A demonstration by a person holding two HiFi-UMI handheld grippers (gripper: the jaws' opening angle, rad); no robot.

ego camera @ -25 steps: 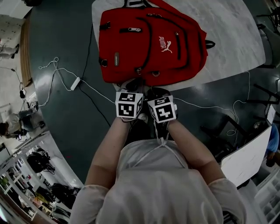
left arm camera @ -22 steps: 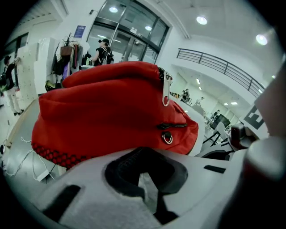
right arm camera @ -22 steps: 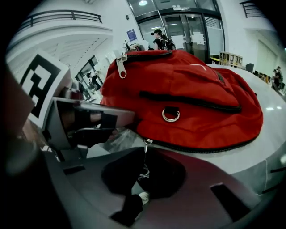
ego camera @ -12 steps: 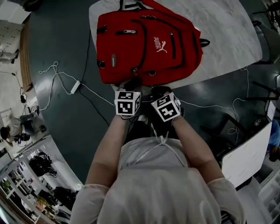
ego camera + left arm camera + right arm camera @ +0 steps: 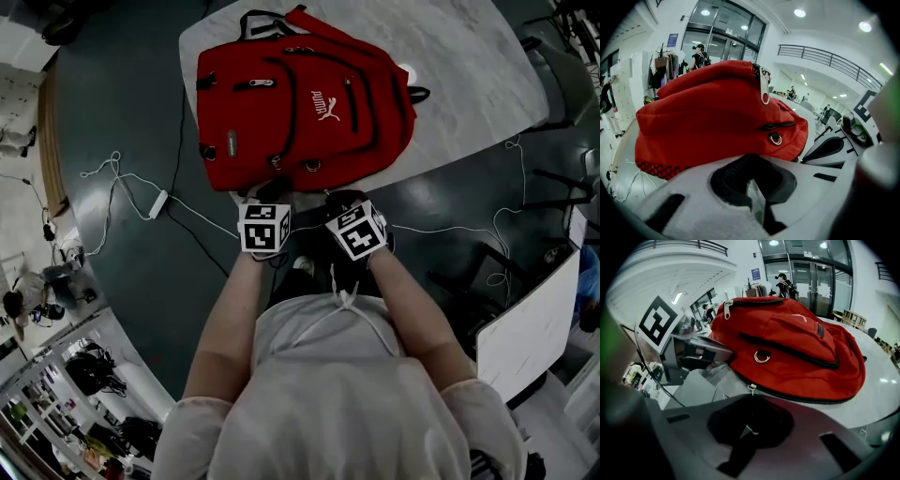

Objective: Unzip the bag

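Student: Claw on the right, what state?
Tutor: Pressed together, apparently pinching the pull at the bag's near edge, so the zip can be drawn along.
Student: And the left claw?
Tutor: Closed on nothing, just short of the bag, probably waiting to steady it. The bag lies flat on the counter, front up, close to its near edge.
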